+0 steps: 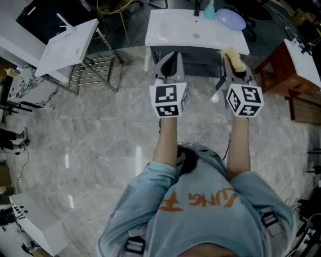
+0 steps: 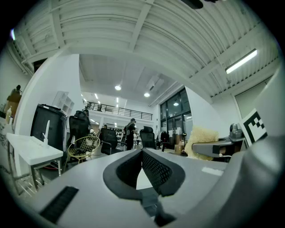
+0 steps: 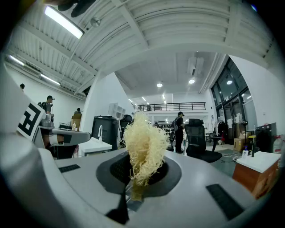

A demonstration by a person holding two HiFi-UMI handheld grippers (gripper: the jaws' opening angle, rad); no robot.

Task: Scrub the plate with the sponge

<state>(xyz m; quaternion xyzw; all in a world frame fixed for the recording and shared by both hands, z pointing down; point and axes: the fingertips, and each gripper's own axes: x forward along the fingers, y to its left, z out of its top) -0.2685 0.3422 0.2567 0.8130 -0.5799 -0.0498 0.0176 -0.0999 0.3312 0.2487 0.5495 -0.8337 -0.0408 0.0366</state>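
Pinching a pale yellow, stringy sponge (image 3: pixel 143 147) between its jaws, the right tool (image 1: pixel 233 62) is held level on the near side of a white sink (image 1: pixel 170 29). The left tool (image 2: pixel 142 168), beside it on the left, has its jaws pressed together with nothing between them. A bluish plate (image 1: pixel 229 19) lies at the sink's far right corner, beyond the sponge and not touching it, next to a teal bottle (image 1: pixel 209 10).
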